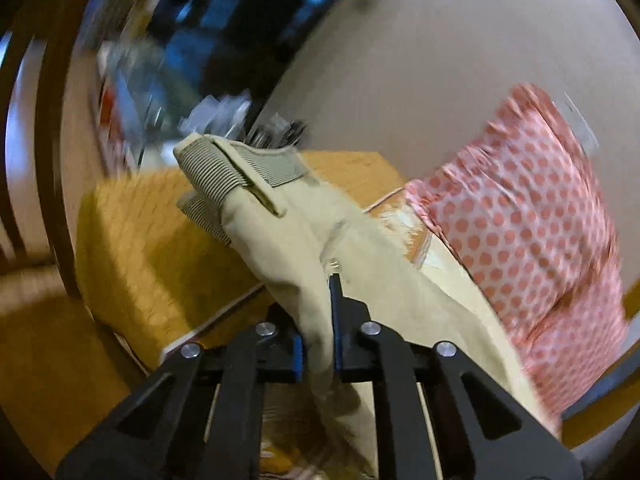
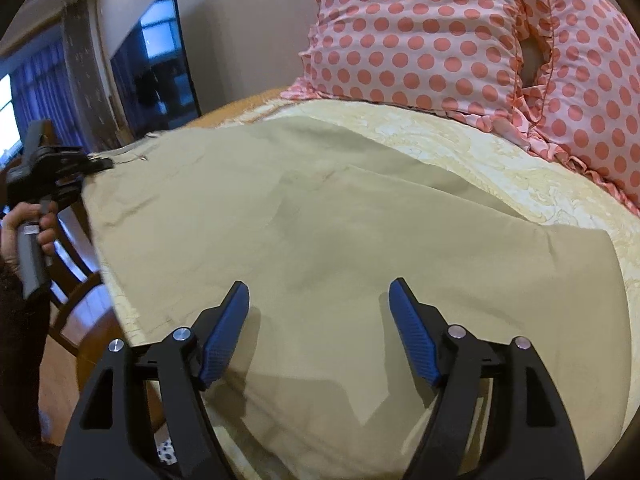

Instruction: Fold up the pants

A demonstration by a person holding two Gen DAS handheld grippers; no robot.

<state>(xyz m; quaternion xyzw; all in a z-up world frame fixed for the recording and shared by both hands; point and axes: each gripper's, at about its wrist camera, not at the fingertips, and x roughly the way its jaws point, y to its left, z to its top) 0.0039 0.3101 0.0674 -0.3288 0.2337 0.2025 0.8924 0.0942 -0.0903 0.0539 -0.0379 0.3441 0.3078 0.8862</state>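
Your left gripper (image 1: 320, 312) has its jaws pinching the khaki pants (image 2: 320, 220); your right gripper (image 2: 320, 300) hovers over them, jaws spread wide, near the polka-dot pillow (image 2: 440, 40).

Pants lying ahead of the fingers on the bed

The pants (image 2: 320, 220) are spreading before the right gripper's fingers (image 2: 224, 332); pillows (image 2: 460, 40) are sitting beyond them; the left gripper (image 2: 100, 165) is lying far left.

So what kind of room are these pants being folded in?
Probably a home bedroom or living room: pink polka-dot ruffled pillows lean against the wall, a cream patterned bedspread lies under the khaki pants, and a dark flat-screen television stands nearby.
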